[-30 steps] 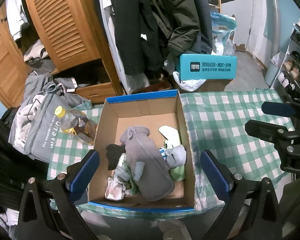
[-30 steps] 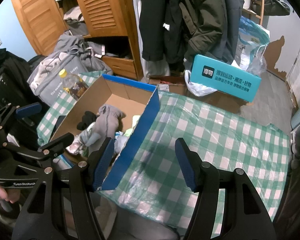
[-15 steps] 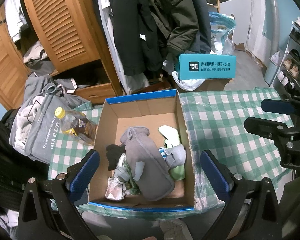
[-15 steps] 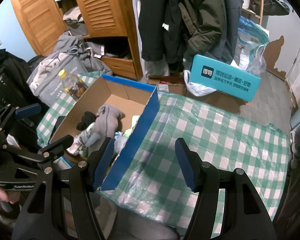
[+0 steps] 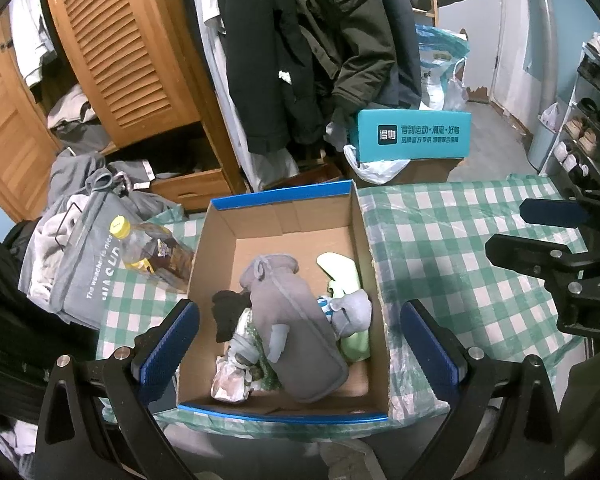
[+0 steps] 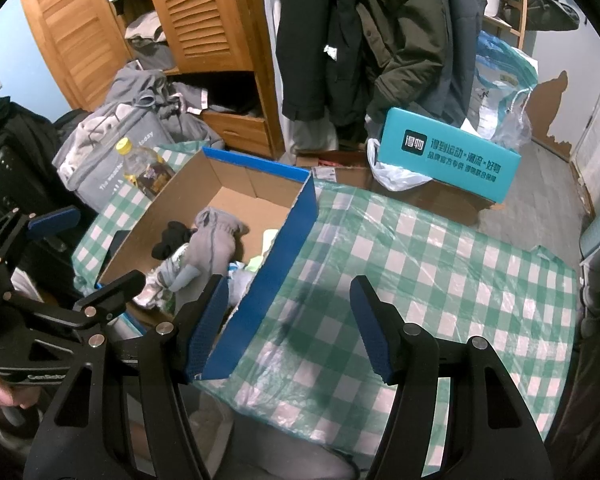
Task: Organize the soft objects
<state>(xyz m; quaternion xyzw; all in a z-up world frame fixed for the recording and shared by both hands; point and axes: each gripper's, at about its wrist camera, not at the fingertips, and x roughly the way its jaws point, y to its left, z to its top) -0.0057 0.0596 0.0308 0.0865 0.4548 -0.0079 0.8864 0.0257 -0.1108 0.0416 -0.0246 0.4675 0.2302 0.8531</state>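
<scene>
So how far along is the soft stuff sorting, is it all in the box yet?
Mostly done, it seems: the grey soft piece, a black item and a pale green one lie piled in the cardboard box. Nothing is in hand; the left claw and right claw are both open and empty. The checked tablecloth beside the box shows no loose soft items.

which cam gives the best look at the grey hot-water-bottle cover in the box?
Left wrist. It looks almost straight down into the cardboard box, so the grey cover shows whole, lying on top of the other soft items. The right wrist view sees it obliquely, its lower end hidden behind the box's blue wall and a tong pad.
</scene>
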